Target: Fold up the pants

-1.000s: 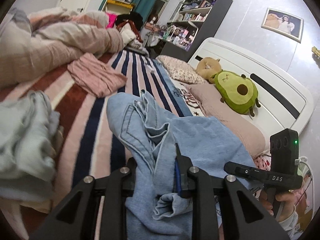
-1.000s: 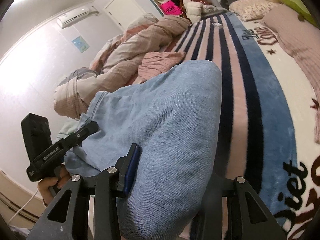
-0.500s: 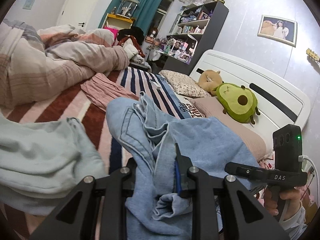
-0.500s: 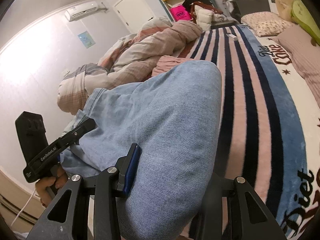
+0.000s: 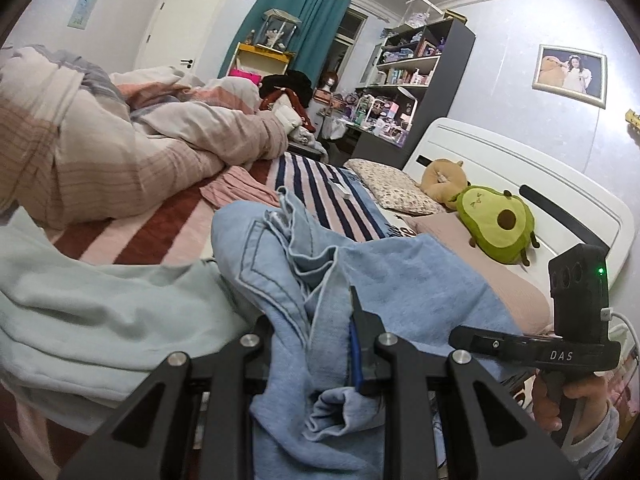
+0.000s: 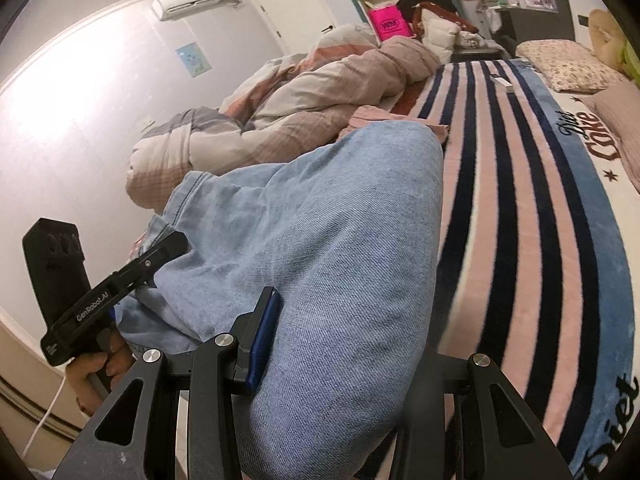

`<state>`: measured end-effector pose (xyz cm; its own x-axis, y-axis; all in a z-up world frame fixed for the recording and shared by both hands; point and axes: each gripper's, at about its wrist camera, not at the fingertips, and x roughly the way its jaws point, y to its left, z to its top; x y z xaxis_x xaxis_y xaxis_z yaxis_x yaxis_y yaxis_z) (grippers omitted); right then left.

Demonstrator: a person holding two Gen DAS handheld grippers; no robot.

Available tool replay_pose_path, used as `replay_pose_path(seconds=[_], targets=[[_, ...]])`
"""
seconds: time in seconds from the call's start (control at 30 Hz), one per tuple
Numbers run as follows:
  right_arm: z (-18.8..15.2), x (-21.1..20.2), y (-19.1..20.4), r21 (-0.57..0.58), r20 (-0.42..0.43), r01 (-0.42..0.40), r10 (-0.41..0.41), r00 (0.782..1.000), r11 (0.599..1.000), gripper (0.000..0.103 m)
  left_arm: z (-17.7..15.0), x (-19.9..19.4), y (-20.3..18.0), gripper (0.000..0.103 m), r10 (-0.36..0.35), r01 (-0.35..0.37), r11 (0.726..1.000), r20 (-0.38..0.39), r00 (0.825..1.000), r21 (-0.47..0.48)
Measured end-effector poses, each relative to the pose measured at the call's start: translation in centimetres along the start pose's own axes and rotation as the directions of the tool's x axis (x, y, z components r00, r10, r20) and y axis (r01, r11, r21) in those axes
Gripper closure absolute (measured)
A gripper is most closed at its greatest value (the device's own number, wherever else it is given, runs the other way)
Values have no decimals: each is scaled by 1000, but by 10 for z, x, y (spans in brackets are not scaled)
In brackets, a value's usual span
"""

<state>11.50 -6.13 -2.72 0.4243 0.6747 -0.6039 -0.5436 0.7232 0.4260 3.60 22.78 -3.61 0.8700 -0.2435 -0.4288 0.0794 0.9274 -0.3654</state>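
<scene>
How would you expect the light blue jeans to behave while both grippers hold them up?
The jeans are probably floppy: they bunch and droop around the left gripper. Likely fairly heavy, as thick denim hangs past the right gripper. Probably not slippery, given the coarse weave.

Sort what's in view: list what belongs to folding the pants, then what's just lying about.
Job: jeans, left tool and right tool, both clamped on the denim.

Lying about: mint garment, pink garment, duvet, avocado plush, floral pillow.

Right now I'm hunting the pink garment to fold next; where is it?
In the left wrist view, the pink garment lies on the striped blanket, just beyond the jeans and beside the rumpled duvet.
</scene>
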Motion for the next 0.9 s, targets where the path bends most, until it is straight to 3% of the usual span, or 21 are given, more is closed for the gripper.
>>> replay_pose_path(seconds=[0.9], targets=[[21, 25, 28, -34, -15, -26, 26, 1000, 999, 68, 22, -21, 31, 83, 48, -47, 999, 51, 998, -14]])
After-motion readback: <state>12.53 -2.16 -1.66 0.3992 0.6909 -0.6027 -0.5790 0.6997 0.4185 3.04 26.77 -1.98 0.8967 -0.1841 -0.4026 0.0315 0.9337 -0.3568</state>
